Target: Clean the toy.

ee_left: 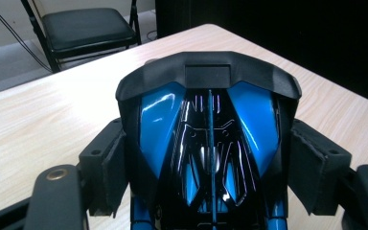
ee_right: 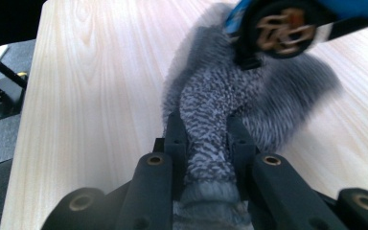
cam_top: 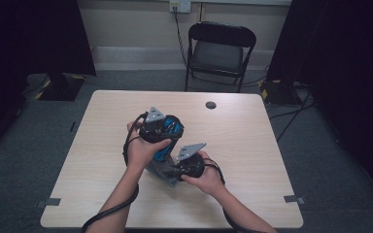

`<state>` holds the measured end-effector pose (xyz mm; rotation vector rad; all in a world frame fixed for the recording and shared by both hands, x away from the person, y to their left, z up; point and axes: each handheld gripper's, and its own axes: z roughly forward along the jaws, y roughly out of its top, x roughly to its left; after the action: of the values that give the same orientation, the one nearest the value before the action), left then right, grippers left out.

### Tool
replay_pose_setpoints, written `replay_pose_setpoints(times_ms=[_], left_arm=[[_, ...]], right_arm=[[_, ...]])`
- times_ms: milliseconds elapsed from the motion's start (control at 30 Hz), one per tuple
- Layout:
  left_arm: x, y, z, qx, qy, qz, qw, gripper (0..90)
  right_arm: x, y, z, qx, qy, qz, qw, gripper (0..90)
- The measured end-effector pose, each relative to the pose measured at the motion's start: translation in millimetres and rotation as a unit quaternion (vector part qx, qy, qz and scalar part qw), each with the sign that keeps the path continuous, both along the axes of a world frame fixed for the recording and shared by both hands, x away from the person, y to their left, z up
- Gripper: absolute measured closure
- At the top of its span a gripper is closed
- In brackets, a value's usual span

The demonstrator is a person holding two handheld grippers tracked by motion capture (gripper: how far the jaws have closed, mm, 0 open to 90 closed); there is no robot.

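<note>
A glossy blue and black toy car (ee_left: 206,129) sits between the pads of my left gripper (ee_left: 206,163), which is shut on its sides. In the high view the left gripper (cam_top: 161,127) holds the car (cam_top: 165,151) over the middle of the table. My right gripper (ee_right: 206,143) is shut on a fold of fuzzy grey cloth (ee_right: 211,105). The cloth spreads on the tabletop under one of the car's wheels (ee_right: 281,28). From above, the right gripper (cam_top: 188,164) sits just right of the car, with the cloth (cam_top: 164,174) beneath it.
The light wooden table (cam_top: 252,145) has a small black round cap (cam_top: 211,105) near its far edge. A black folding chair (cam_top: 219,51) stands beyond the table. Dark curtains flank both sides. Cables trail from both grippers toward the near edge.
</note>
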<state>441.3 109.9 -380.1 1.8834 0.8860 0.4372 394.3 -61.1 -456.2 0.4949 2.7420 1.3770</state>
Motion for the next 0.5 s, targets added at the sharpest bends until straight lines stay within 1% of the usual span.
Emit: replay_pose_setpoints(times_ms=[67,100,233,300,367,433,500], left_arm=[[0.6,0.8,1.6,-0.002,-0.003,0.001,1.0,25.6],[0.8,1.2,2.2,-0.004,-0.004,0.003,1.0,25.6],[1.2,4.9,2.3,-0.006,-0.001,0.007,1.0,25.6],[1.3,8.3,2.7,-0.005,-0.002,0.01,0.9999,25.6],[0.9,12.4,3.5,-0.013,-0.002,0.014,0.9998,25.6],[-0.1,16.3,4.0,-0.009,-0.001,0.013,0.9999,25.6],[-1.3,18.3,3.2,-0.002,0.0,0.012,0.9999,25.6]], right_arm=[[-1.7,2.0,-0.1,-0.005,0.0,0.005,1.0,76.5],[-2.8,3.3,-0.1,-0.011,-0.005,0.006,0.9999,76.6],[-4.3,2.1,-0.1,-0.025,-0.01,0.011,0.9996,76.5],[-3.3,-3.5,-0.2,-0.029,-0.011,0.007,0.9995,76.5],[-2.0,-10.0,0.1,-0.034,-0.009,0.003,0.9994,76.5],[0.8,-19.2,0.0,-0.044,-0.011,-0.007,0.999,76.5],[5.4,-30.3,1.0,-0.043,-0.006,-0.023,0.9988,76.4]])
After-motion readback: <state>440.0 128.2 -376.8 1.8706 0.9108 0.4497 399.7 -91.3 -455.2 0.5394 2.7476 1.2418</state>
